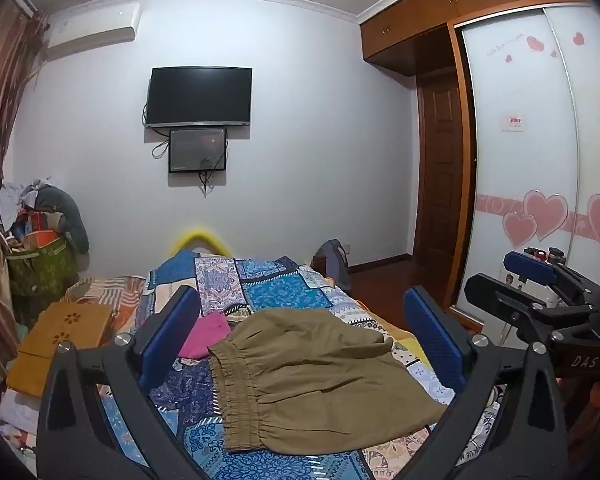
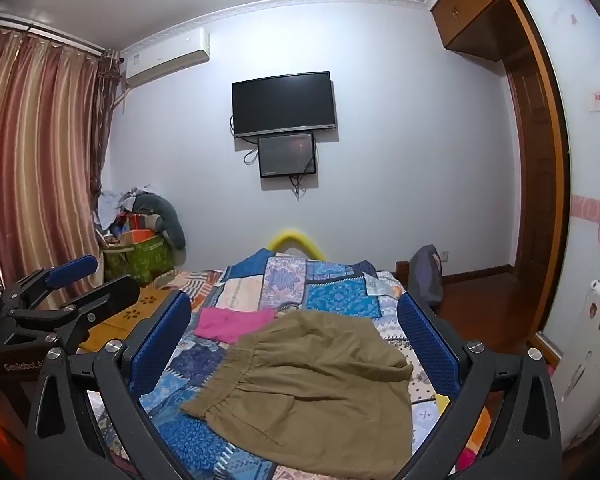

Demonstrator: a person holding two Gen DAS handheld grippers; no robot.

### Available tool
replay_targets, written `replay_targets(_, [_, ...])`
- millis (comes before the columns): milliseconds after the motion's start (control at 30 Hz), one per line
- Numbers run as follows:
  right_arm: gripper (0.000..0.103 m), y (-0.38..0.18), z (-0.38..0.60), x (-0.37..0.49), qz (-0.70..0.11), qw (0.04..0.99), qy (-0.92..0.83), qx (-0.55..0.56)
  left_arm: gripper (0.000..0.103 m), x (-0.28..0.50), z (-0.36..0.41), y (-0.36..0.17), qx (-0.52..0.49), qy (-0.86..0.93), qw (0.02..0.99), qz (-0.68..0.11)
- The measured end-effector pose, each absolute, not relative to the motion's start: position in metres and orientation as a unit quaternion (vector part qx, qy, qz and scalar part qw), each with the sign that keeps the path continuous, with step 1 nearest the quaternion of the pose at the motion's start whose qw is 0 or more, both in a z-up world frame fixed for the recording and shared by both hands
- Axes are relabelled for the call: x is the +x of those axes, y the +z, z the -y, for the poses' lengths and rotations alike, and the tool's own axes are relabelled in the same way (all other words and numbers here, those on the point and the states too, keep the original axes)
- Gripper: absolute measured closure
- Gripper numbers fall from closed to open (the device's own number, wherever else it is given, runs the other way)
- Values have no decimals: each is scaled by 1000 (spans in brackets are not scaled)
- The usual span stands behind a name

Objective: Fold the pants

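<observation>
Olive-brown pants point(image 1: 320, 376) lie folded into a compact rectangle on the patchwork bedspread point(image 1: 284, 284), the elastic waistband toward the left. They also show in the right wrist view point(image 2: 320, 376). My left gripper point(image 1: 300, 332) hovers above them, open and empty, blue pads wide apart. My right gripper point(image 2: 296, 336) is likewise open and empty above the pants. The right gripper shows at the right edge of the left wrist view point(image 1: 512, 280). The left gripper shows at the left of the right wrist view point(image 2: 84, 280).
A pink garment point(image 1: 206, 336) lies on the bed just beyond the pants. A mustard folded item point(image 1: 60, 344) sits at the bed's left. A wardrobe with heart-patterned sliding doors point(image 1: 540, 160) stands right. A TV point(image 1: 199, 96) hangs ahead; clutter point(image 1: 40, 248) fills the left corner.
</observation>
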State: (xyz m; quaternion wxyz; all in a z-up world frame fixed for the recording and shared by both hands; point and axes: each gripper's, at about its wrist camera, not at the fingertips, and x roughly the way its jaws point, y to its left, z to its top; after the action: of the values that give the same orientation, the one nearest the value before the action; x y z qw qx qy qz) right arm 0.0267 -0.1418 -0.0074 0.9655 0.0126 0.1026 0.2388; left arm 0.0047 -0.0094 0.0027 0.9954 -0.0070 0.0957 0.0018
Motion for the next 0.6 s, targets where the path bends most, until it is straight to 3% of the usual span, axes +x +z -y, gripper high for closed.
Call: replay_targets(600, [0, -5, 140, 35, -113, 966, 233, 16, 0, 8, 10, -4, -2, 2, 995, -101])
